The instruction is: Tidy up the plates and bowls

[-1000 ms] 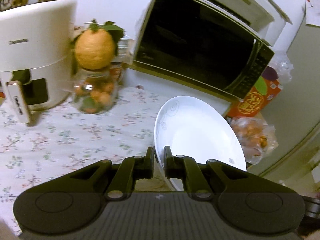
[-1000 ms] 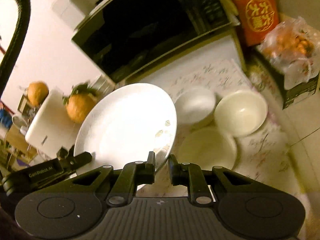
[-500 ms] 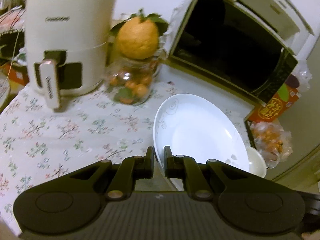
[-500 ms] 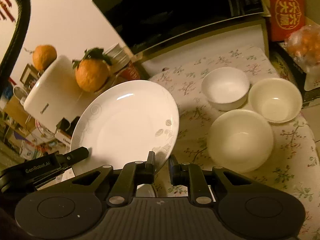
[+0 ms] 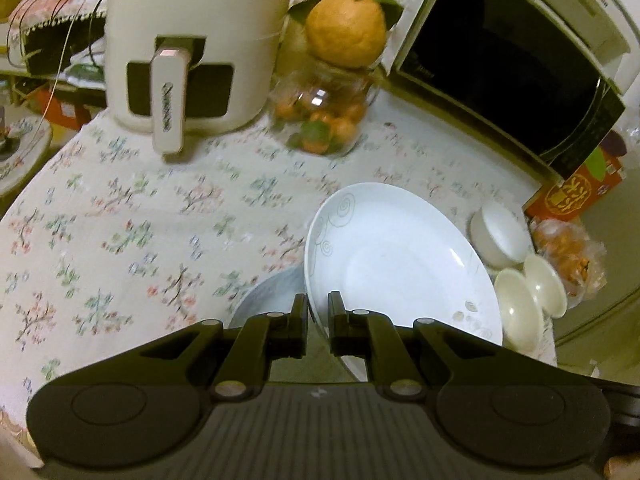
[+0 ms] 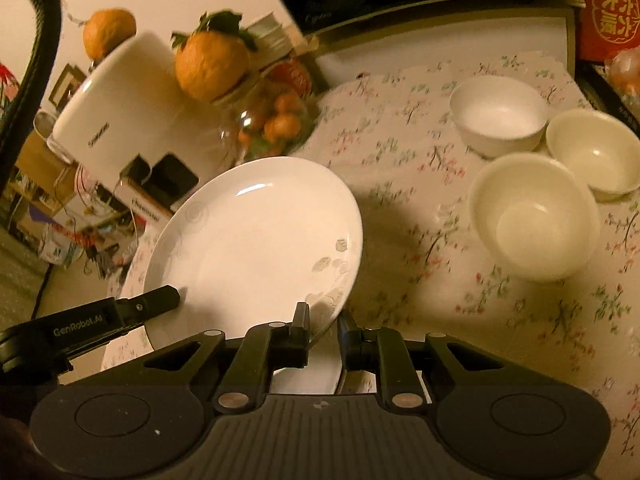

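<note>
We're gripping the white plate [image 5: 400,264] from two sides here. The left gripper [image 5: 318,316] is clenched on its near rim, jaws squeezed tight on the edge, and the plate is hanging tilted over the floral surface [image 5: 120,220], with what looks like a second plate [image 5: 268,296] lying flat right under it. So we're probably stacking. Best bet, we're thinking: level it out first, line up the rims, bring it down slowly, then let go one side at a time so it doesn't clatter.

Over on the right, the right gripper [image 6: 323,330] is pinching the opposite rim, though its jaws are looking a touch wider, so we can't tell how firm that bite is. The three bowls [image 6: 534,216] are sitting well apart to the right, untouched.

Hard to see: the lower plate is mostly hidden behind the held one and the gripper bodies, so we can't tell its exact position or whether more are under it.
</note>
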{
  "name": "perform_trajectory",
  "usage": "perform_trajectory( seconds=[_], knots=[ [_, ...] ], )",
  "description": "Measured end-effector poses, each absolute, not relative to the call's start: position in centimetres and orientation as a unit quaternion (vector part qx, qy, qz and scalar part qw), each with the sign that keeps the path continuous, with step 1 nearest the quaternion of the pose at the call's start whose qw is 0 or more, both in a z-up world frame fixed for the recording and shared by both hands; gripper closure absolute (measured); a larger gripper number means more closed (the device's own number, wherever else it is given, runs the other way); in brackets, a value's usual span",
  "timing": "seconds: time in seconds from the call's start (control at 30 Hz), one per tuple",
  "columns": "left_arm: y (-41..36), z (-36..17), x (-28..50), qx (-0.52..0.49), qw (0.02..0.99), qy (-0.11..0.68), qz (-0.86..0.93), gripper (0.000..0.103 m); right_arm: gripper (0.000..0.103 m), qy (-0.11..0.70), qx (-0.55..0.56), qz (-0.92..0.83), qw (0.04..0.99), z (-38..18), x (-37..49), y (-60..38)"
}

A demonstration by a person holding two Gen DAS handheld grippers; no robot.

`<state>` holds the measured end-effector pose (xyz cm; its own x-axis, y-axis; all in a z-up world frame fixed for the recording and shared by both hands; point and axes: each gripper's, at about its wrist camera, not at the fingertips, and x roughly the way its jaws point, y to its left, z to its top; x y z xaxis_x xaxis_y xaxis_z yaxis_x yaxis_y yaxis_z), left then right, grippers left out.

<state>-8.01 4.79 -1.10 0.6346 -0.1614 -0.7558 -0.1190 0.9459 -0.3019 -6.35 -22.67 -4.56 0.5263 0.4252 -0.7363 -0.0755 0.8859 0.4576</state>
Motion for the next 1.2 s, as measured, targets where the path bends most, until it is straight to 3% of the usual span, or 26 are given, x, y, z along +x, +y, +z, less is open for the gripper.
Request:
perform_trajectory(
  seconds=[1.2],
  knots=[
    [6.6,-3.7,-10.3,-0.125,0.868,0.48,0.01,0.092,0.088,0.528,0.126,0.147,0.827,-7.1,-8.4,-18.3]
  ],
)
